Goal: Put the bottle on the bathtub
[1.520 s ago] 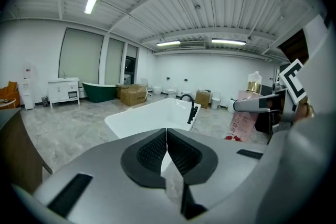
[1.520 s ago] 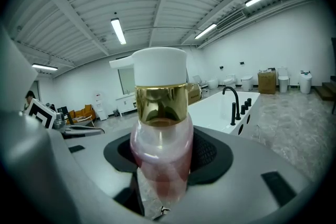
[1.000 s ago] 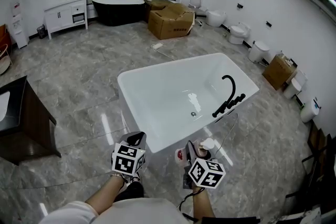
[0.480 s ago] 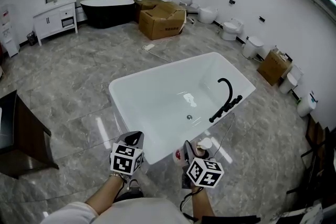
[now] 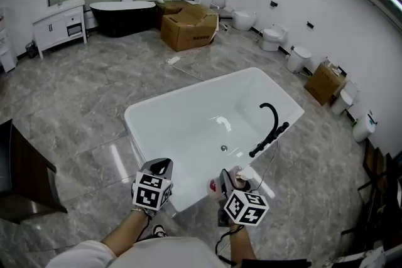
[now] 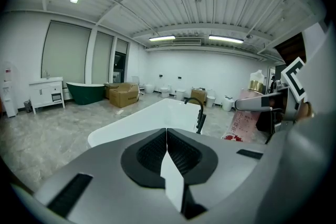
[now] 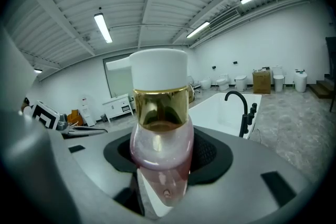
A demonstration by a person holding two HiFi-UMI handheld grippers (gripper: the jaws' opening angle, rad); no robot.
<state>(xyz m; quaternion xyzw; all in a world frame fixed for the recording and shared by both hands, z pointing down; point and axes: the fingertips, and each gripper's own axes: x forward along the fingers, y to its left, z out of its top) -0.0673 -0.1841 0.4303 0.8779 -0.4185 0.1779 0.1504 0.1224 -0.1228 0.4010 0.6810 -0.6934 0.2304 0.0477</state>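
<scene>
Bottle point(image 7: 160, 165) is upright with its long axis vertical: white cap on top, gold collar, pink body below. Right claw point(image 5: 228, 184) pinches the lower pink body from both sides, so the cap and collar stick up above the jaws. In the head view the bottle point(image 5: 237, 175) is in the air just off the near edge of the white bathtub point(image 5: 169, 135), not touching it, on the black faucet point(image 5: 270, 125) side. Left claw point(image 6: 167, 149) is pressed together with nothing in it, level with the right one.
</scene>
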